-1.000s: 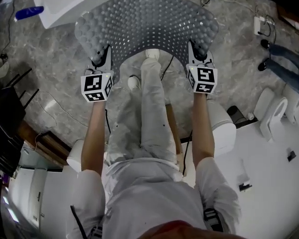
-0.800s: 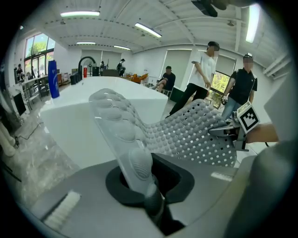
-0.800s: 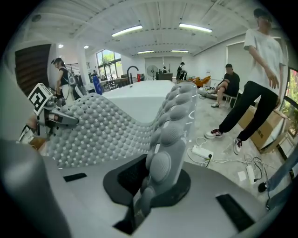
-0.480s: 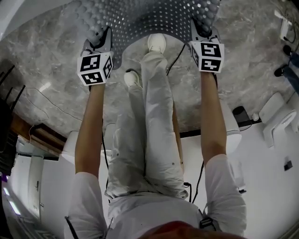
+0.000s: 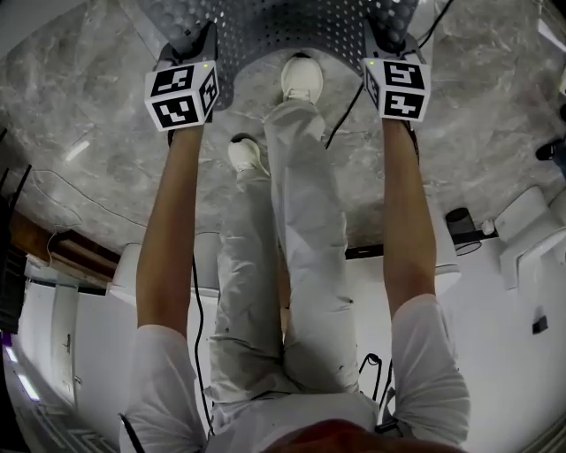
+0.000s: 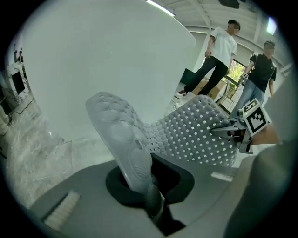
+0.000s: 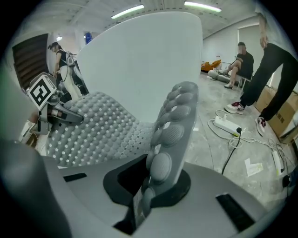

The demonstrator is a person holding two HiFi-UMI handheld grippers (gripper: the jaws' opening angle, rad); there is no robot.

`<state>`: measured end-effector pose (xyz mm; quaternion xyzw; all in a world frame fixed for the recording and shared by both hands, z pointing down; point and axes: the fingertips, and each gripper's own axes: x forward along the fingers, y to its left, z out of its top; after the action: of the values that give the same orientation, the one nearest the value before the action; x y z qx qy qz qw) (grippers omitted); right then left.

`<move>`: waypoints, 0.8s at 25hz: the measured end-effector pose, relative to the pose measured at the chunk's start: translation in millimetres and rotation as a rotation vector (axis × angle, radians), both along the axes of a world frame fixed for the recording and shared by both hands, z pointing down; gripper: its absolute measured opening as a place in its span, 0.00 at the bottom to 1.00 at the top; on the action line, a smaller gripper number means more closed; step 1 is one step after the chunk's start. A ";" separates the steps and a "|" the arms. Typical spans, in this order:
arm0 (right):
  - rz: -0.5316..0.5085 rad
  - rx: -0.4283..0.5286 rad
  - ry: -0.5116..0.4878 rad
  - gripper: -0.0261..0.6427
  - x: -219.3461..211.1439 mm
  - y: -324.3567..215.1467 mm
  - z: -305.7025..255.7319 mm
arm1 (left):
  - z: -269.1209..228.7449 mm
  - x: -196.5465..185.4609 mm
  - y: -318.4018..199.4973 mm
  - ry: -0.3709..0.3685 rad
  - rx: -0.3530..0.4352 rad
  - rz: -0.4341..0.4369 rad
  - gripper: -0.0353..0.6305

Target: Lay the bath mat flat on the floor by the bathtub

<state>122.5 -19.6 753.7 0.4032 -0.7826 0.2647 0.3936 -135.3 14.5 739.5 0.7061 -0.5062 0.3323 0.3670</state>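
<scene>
The grey bath mat (image 5: 283,26), studded and full of holes, hangs stretched between my two grippers above the marble floor (image 5: 97,168). My left gripper (image 5: 196,46) is shut on its left corner, my right gripper (image 5: 384,35) on its right corner. In the left gripper view the mat (image 6: 125,139) runs out of the closed jaws of my left gripper (image 6: 152,204) toward the right gripper (image 6: 242,128). The right gripper view shows the mat's pebbled edge (image 7: 170,135) pinched in my right gripper (image 7: 142,200). The white bathtub wall (image 6: 116,56) (image 7: 139,60) stands just beyond the mat.
The person's shoes (image 5: 301,78) stand under the mat's near edge. A black cable (image 5: 347,102) trails across the floor. A power strip (image 7: 228,123) lies on the floor to the right. White fixtures (image 5: 531,230) sit at right. People stand behind (image 6: 219,51) (image 7: 274,69).
Both grippers have carried the mat forward, toward the top of the head view. The person has stepped forward after it. Both grips are unchanged.
</scene>
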 end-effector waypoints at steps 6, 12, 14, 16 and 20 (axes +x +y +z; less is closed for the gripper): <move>-0.025 -0.005 0.015 0.06 5.4 -0.1 45.2 | 39.0 6.9 -2.5 -0.022 -0.015 0.026 0.08; 0.001 0.009 0.047 0.06 26.5 -11.3 87.7 | 79.9 -12.3 -12.7 -0.066 -0.028 0.004 0.08; 0.011 0.014 0.064 0.06 38.4 -17.4 102.4 | 96.8 -26.5 -15.1 -0.087 -0.031 -0.011 0.08; 0.016 0.018 0.083 0.06 51.8 -23.5 117.5 | 114.2 -41.7 -14.9 -0.110 -0.036 -0.021 0.08; 0.032 0.034 0.113 0.06 76.3 -38.0 147.1 | 145.6 -69.0 -19.9 -0.156 -0.031 -0.015 0.08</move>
<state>198.8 -57.6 900.8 0.4366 -0.7570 0.2343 0.4260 -204.3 -5.4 885.1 0.6684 -0.5334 0.3915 0.3398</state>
